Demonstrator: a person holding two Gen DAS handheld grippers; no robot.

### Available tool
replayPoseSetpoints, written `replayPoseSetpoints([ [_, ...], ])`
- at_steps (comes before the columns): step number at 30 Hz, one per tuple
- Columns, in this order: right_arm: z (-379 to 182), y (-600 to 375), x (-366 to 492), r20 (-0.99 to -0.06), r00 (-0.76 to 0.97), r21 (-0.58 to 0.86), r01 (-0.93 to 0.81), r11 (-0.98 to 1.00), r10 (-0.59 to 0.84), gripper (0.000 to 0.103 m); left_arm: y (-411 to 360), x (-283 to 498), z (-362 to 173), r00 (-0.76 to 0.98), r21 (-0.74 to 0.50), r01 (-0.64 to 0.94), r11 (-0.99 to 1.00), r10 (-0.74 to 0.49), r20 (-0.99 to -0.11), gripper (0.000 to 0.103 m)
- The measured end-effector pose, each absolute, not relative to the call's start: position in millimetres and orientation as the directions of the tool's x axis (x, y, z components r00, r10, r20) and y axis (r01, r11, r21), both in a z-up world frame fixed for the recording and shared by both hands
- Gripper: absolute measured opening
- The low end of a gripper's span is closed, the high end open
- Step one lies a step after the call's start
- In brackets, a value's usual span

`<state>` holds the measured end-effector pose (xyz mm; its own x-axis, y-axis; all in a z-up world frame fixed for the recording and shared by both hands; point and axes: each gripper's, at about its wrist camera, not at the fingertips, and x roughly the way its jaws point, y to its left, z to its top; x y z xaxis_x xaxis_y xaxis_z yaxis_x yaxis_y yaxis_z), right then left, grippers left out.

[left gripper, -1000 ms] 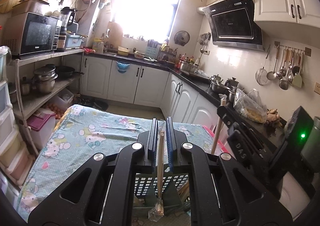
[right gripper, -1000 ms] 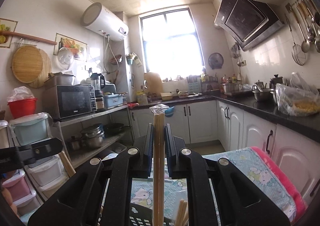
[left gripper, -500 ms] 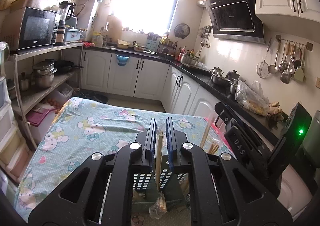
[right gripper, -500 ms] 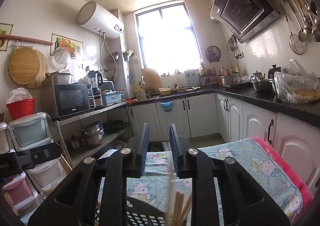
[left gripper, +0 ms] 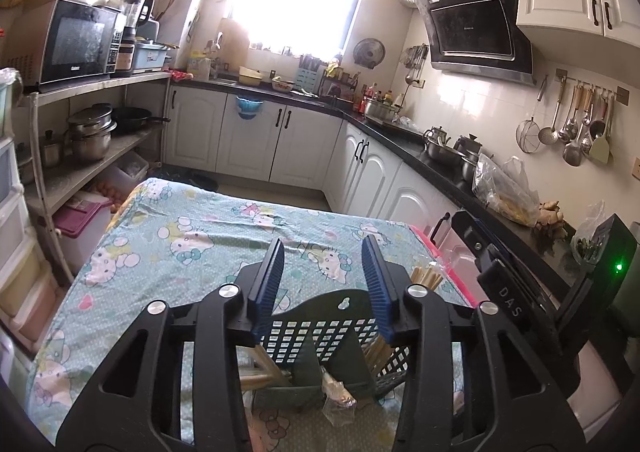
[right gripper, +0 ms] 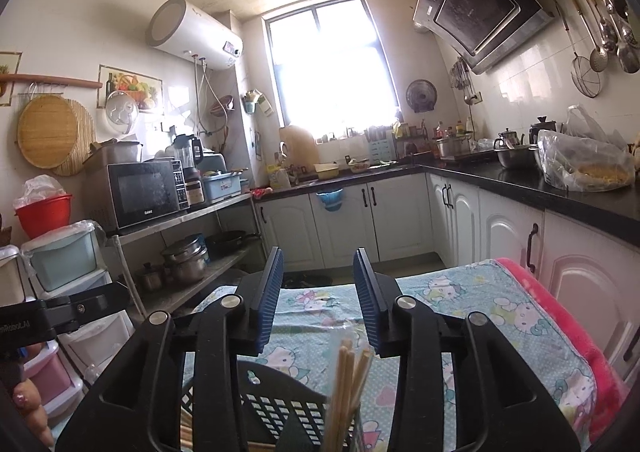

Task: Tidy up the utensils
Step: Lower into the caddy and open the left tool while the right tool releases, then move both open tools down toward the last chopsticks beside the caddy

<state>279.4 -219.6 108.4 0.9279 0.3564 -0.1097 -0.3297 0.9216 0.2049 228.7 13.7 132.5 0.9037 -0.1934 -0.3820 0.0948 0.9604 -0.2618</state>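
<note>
1. Left gripper [left gripper: 323, 284] stood over the dark slotted caddy [left gripper: 320, 336], jaws spread, holding nothing.
2. Wrapped chopsticks [right gripper: 347, 380] stood in the caddy's right-hand compartments; others leaned at its left.
3. Right gripper [right gripper: 318, 292] hovered above them, jaws likewise parted and empty.
4. Judged nearly complete: no loose utensils showed on the tablecloth [left gripper: 200, 236].

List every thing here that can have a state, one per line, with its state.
Left gripper: open, empty.
Right gripper: open, empty.
Dark green slotted plastic utensil basket: upright on the table, holding chopsticks.
Pale wooden chopsticks: standing in the basket, leaning.
White cabinet doors: closed.
</note>
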Motion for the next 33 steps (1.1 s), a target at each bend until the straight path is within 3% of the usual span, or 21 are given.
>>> replayPoseSetpoints([
  [14, 104, -232, 253, -0.212, 0.916, 0.199, -0.301, 0.933, 0.340, 0.047, 12, 209, 128, 0.890, -0.258, 0.109, 0.960, -0.210, -0.405, 0.065],
  [24, 93, -238, 232, -0.277, 0.895, 0.198, -0.302, 0.933, 0.349, 0.061, 15, 186, 123, 0.890, -0.266, 0.114, 0.957, -0.217, -0.401, 0.088],
  [33, 75, -233, 208, -0.349, 0.856, 0.165, -0.346, 0.924, 0.382, 0.070, 24, 164, 111, 0.887, -0.285, 0.101, 0.953, -0.216, -0.408, 0.092],
])
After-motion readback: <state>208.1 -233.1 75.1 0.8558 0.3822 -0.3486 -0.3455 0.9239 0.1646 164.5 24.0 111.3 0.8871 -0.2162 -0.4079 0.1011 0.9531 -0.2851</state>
